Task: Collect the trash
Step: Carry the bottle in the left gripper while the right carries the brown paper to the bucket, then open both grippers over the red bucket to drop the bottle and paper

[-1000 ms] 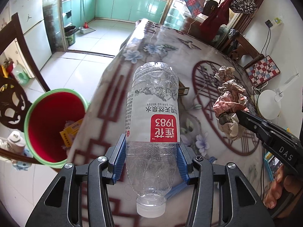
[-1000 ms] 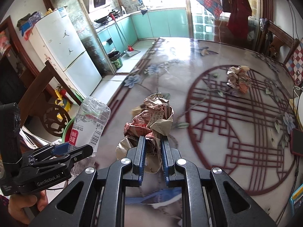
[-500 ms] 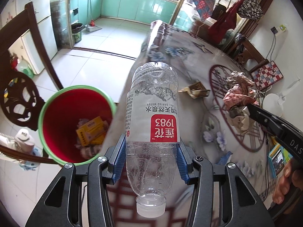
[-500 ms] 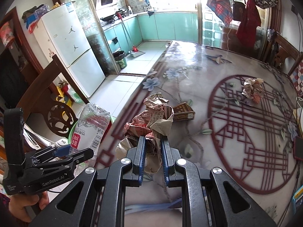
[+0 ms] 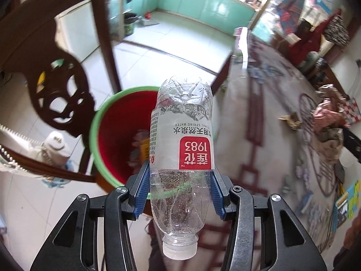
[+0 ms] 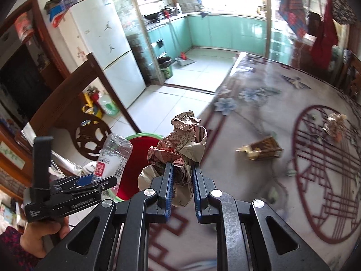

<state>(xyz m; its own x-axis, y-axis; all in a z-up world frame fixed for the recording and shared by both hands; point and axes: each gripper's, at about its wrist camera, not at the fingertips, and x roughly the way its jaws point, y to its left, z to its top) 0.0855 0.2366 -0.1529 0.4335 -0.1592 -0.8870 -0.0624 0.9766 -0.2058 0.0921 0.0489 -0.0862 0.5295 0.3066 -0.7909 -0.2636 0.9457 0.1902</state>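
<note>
Left gripper (image 5: 180,194) is clamped on the empty water bottle (image 5: 182,149), blue pads on the lower clear body below the label, cap end toward the camera, base pointing away. The red bin with green rim (image 5: 99,135) sits just ahead and left of the fingers, partly behind the bottle; some trash already lies inside it.

Right gripper (image 6: 182,185) is pinched tight on a crumpled paper wad (image 6: 180,140), most of which bulges out ahead of the fingertips. The bin shows ahead-left of that claw too.

Handling, as a judgement: the bottle is very light, thin-walled and slick, and dents under squeeze, so a mid-body hold works but it can pivot or pop out. The stiffer spots are near the shoulder or neck. The paper is light, soft and compressible, so any bite on the dense core is fine, though loose flaps may snag.

On the table (image 6: 259,117) ahead-right of the right claw lie a flattened carton (image 6: 264,151) and, farther right, another paper wad (image 6: 334,124), both well apart from it.
</note>
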